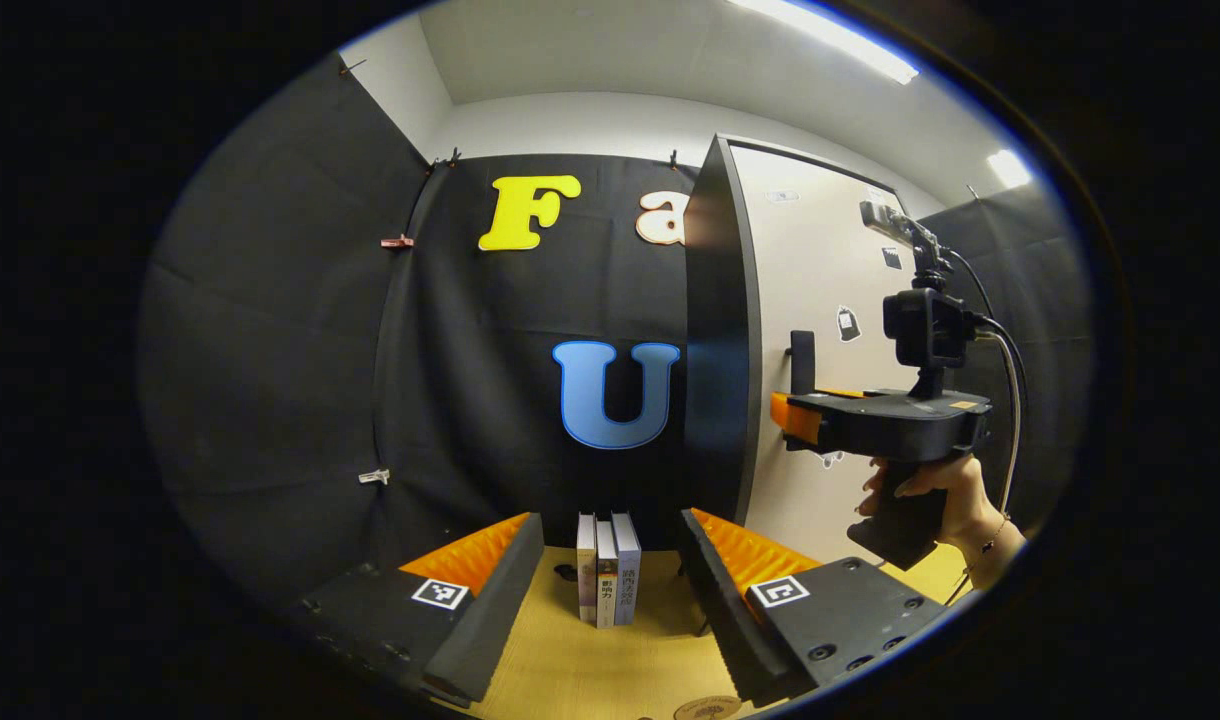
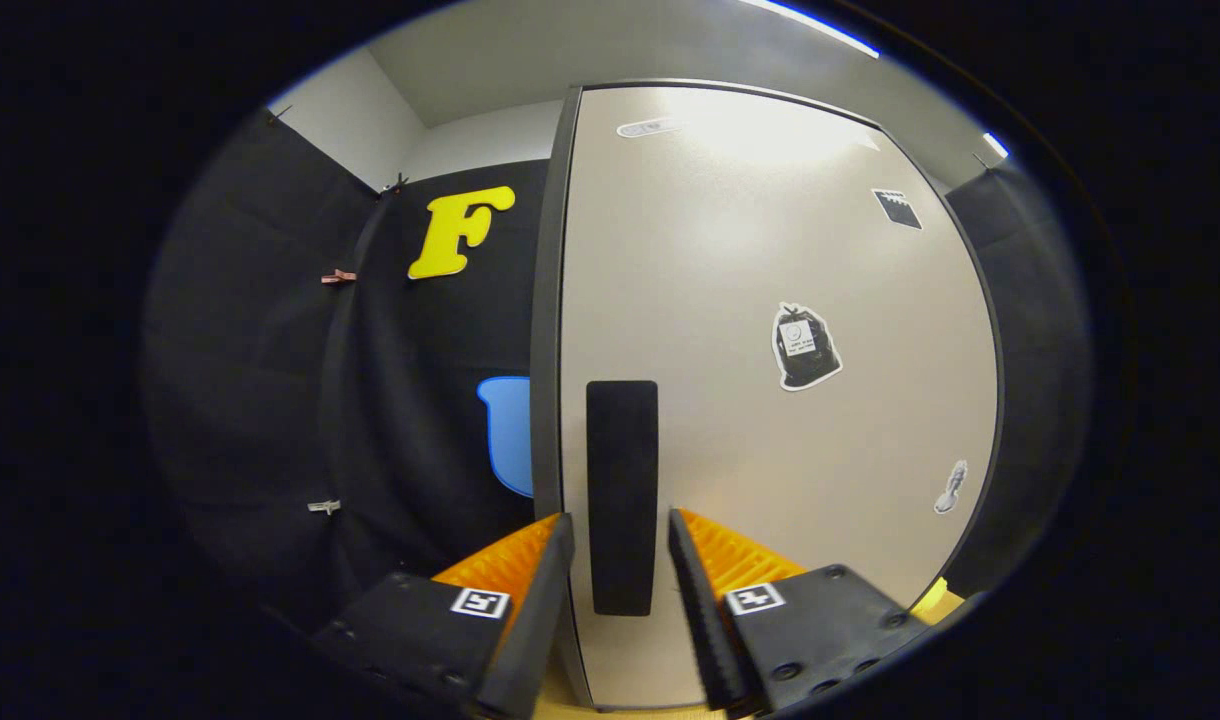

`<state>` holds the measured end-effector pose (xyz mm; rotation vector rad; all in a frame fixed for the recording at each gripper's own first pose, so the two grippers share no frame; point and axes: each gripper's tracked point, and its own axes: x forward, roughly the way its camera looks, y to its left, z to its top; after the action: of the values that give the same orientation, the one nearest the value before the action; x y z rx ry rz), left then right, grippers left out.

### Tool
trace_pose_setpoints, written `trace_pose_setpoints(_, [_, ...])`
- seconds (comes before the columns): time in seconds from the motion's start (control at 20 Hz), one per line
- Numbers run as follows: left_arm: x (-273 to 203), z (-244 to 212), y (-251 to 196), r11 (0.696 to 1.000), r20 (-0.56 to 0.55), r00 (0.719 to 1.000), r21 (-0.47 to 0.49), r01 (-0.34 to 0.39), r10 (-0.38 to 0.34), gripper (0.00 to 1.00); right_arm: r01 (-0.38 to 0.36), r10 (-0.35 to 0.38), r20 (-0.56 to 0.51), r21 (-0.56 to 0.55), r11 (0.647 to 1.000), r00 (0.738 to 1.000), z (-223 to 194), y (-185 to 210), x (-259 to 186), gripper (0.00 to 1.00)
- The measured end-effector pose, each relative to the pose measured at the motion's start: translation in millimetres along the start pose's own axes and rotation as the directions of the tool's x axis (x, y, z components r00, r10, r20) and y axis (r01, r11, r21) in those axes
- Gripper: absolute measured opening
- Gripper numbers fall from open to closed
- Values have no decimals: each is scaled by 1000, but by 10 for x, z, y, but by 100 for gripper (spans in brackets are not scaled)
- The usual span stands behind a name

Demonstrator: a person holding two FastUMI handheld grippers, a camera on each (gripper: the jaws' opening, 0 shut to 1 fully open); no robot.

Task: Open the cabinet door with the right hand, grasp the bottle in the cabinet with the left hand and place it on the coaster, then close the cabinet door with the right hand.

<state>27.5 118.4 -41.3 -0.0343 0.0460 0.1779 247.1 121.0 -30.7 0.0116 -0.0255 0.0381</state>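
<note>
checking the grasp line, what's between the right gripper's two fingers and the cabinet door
In the right gripper view, the dark upright door handle stands in the gap of the open right gripper, in front of the closed cabinet door. Whether the fingers touch it cannot be told.

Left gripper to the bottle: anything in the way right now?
Yes. The cabinet door is closed, so the bottle is behind it. The right gripper has its fingers either side of the door handle, open, not yet clamped. The left gripper waits open near the books.
</note>
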Motion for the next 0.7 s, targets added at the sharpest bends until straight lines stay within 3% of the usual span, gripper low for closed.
trace_pose_setpoints(0.05, [-6, 4, 11, 1000, 4, 1000, 2, -1, 1, 87, 15, -15, 5, 2, 1000, 1000, 12, 2, 14, 48])
trace_pose_setpoints(0.15, [-37, 24, 40, 1000, 14, 1000, 5, -7, 7, 87, 22, -22, -1, -3, 1000, 1000, -10, 20, 47, 46])
trace_pose_setpoints(0.2, [-50, 41, 53, 1000, 18, 1000, 4, -9, 9, 87, 42, -42, -11, -4, 999, 999, 16, 4, -131, 41])
trace_pose_setpoints(0.25, [-66, 35, 60, 1000, 20, 1000, 4, -10, 10, 87, 47, -47, -6, -15, 999, 999, -15, -7, 49, 36])
trace_pose_setpoints(0.4, [-120, 44, 64, 1000, 23, 1000, -3, -11, 11, 87, 54, -56, -36, -52, 997, 998, -37, -12, 36, 17])
trace_pose_setpoints(0.45, [-148, 46, 65, 1000, 29, 999, -7, -13, 13, 87, 59, -61, -40, -42, 997, 997, -23, -7, 36, 17])
trace_pose_setpoints(0.5, [-170, 72, 71, 1000, 38, 999, -5, -16, 16, 87, 49, -51, -54, -46, 998, 997, -33, -7, 16, 7])
trace_pose_setpoints(0.7, [-222, 153, 28, 1000, 67, 998, 13, -15, 14, 86, 2, -5, -73, -38, 999, 997, 8, 27, -211, 6])
